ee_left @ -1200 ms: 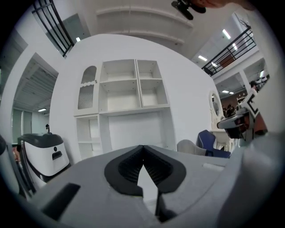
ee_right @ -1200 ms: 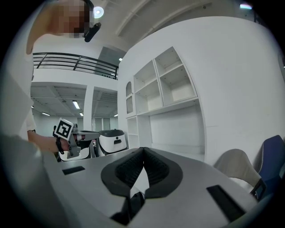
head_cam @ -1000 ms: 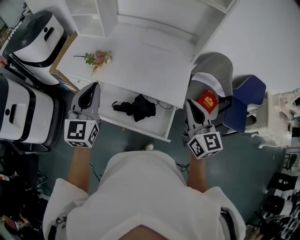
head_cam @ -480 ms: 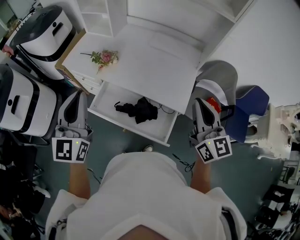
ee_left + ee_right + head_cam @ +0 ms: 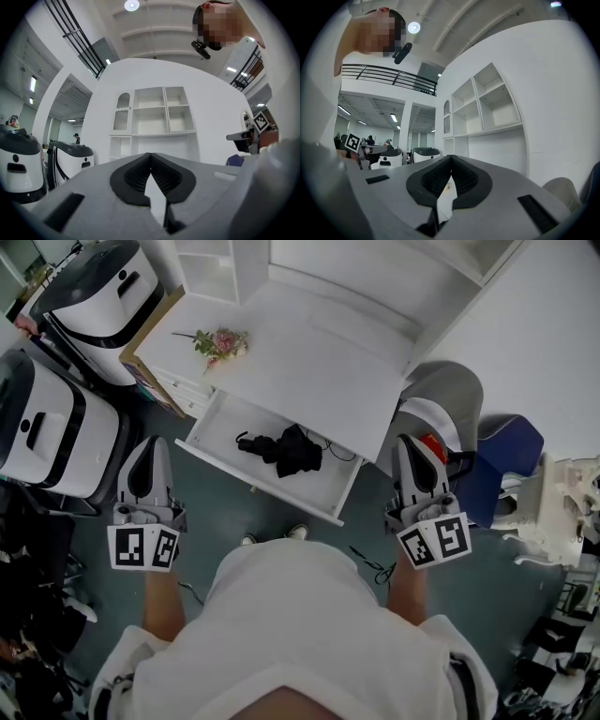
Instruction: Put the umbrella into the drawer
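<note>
The black folded umbrella (image 5: pixel 284 450) lies inside the open white drawer (image 5: pixel 265 481) under the desk top. My left gripper (image 5: pixel 153 440) hangs to the left of the drawer's front corner, apart from it, its jaws shut and empty. My right gripper (image 5: pixel 410 439) hangs to the right of the drawer, in front of a grey chair, also shut with nothing between the pads. In the left gripper view the left gripper (image 5: pixel 150 154) points level at a white shelf unit (image 5: pixel 154 119). In the right gripper view the right gripper (image 5: pixel 451 157) faces the same shelves from the side.
A sprig of flowers (image 5: pixel 222 341) lies on the white desk top (image 5: pixel 319 362). Two white-and-black machines (image 5: pixel 47 427) stand at the left. A grey chair (image 5: pixel 450 390) and a blue seat (image 5: pixel 506 456) stand at the right, with a red item (image 5: pixel 433 447) between.
My left gripper has drawn back and to the left, away from the drawer's front corner. The right gripper has risen a little. The umbrella stays in the drawer.
</note>
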`<state>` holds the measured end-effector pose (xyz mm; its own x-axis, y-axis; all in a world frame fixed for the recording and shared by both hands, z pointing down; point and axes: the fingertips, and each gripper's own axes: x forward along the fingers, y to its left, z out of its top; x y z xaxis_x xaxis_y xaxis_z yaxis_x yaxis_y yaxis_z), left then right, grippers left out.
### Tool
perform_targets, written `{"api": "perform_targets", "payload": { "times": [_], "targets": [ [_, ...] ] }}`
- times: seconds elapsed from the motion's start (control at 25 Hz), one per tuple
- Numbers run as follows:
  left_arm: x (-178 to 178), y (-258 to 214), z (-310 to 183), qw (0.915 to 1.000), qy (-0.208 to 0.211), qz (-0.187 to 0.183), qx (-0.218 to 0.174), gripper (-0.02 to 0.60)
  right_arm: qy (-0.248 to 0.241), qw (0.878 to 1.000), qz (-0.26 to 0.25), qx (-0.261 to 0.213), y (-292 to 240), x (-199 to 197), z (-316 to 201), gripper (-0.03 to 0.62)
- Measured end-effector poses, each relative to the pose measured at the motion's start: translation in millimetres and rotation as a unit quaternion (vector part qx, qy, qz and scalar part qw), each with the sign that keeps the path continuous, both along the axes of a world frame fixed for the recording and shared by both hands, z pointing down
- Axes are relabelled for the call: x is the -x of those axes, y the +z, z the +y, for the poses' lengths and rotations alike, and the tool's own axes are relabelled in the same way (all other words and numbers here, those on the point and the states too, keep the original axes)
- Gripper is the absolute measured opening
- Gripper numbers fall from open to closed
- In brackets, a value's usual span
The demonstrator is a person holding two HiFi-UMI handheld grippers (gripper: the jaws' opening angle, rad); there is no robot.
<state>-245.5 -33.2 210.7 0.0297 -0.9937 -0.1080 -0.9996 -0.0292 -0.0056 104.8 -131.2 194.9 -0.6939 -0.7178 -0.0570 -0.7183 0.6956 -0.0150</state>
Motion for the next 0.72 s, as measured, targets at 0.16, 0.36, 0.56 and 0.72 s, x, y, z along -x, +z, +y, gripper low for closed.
{"api": "perform_targets", "payload": {
  "times": [0.16, 0.36, 0.56, 0.72],
  "targets": [
    [-1.1, 2.0, 6.1, 0.9999, 0.011, 0.009, 0.005, 0.012, -0.005, 1.000, 0.013, 0.018, 9.6, 7.6, 10.4, 0.000],
    [-4.4, -2.4, 11.0, 0.9994, 0.035, 0.005, 0.004, 0.014, -0.006, 1.000, 0.020, 0.021, 8.8, 20.7, 22.1, 0.002],
    [0.6, -1.3, 16.8, 0.9990, 0.044, 0.002, 0.002, 0.012, -0.007, 1.000, 0.021, 0.019, 6.2, 33.6, 34.8, 0.000],
    [5.5, 8.4, 26.1, 0.9988, 0.047, 0.008, 0.012, 0.014, -0.008, 1.000, 0.018, 0.020, 6.5, 44.3, 45.4, 0.000]
  ]
}}
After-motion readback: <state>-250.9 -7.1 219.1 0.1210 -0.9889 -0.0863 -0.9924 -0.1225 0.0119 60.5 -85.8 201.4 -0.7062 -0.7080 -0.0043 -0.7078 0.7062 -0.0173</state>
